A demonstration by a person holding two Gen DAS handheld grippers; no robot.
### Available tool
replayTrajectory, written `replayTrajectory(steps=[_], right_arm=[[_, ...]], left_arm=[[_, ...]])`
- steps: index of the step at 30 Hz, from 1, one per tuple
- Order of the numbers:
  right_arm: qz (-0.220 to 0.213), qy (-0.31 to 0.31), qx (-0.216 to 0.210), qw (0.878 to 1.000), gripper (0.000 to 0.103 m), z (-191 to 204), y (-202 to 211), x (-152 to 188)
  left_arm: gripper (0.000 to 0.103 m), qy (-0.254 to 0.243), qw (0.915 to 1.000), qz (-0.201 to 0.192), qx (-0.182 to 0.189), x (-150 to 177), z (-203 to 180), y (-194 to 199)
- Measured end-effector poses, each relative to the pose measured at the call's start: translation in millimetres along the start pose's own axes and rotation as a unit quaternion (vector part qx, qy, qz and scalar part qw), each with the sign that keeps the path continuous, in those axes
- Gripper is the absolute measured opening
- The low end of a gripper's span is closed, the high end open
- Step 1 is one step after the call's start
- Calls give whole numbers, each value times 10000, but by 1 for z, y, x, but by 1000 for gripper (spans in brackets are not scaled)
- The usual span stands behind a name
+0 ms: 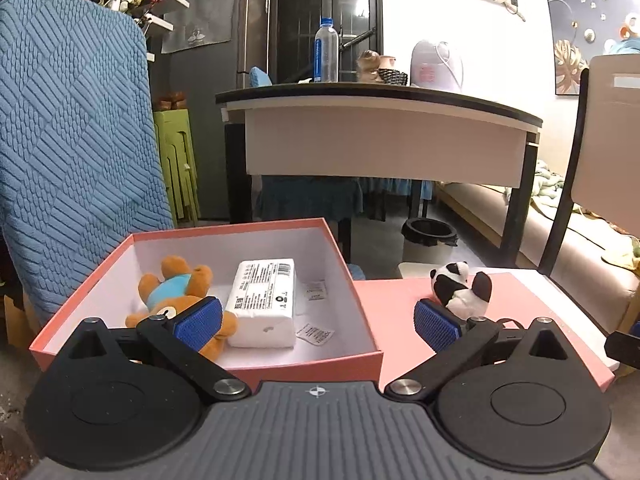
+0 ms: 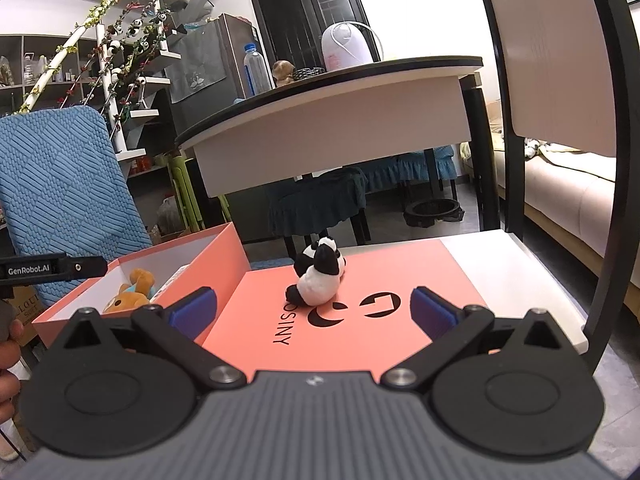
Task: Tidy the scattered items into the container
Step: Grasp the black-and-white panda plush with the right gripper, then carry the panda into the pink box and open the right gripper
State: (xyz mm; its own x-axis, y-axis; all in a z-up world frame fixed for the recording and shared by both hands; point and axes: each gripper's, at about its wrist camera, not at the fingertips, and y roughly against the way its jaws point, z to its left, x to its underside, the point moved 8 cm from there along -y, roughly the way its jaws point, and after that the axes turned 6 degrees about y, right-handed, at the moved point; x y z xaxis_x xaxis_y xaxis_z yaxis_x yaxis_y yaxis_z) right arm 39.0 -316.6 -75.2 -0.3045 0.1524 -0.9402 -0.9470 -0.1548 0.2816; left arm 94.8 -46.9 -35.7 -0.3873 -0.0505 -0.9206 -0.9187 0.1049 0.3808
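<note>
An open pink box holds a brown teddy bear, a white tissue pack and some paper tags. A panda plush lies on the pink lid to the box's right. My left gripper stands open above the box's near edge, nothing between its blue pads. In the right wrist view the panda plush rests on the lid, just beyond my open right gripper. The box with the bear sits to the left.
The box and lid rest on a white chair seat with a black-framed chair back. A blue-covered chair stands at left. A dark-topped table with a water bottle is behind. A hand shows at the left edge.
</note>
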Motion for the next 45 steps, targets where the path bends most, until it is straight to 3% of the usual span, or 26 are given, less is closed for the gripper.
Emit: replayTrajectory(steps=[14,28,33,38,45], right_arm=[[200,61,-56,9998,103,-9,-35,-3],[824,-179,-283,9960,101,-18,-166,-10],[970,-557,-249,9934,78,-24,-201,-5],[1140,-802,-375,9895,31,-22,-217,2],[902,-791,-370,9921,29,-15,-206,-17]], left_arm=[[103,66,9999,92,-102,9,13,3],[103,200,9991,160,-339,14,35,13],[103,243,9986,204,-416,17,40,14],[103,304,9984,192,-447,16,45,16],[103,390,9981,179,-453,17,51,18]])
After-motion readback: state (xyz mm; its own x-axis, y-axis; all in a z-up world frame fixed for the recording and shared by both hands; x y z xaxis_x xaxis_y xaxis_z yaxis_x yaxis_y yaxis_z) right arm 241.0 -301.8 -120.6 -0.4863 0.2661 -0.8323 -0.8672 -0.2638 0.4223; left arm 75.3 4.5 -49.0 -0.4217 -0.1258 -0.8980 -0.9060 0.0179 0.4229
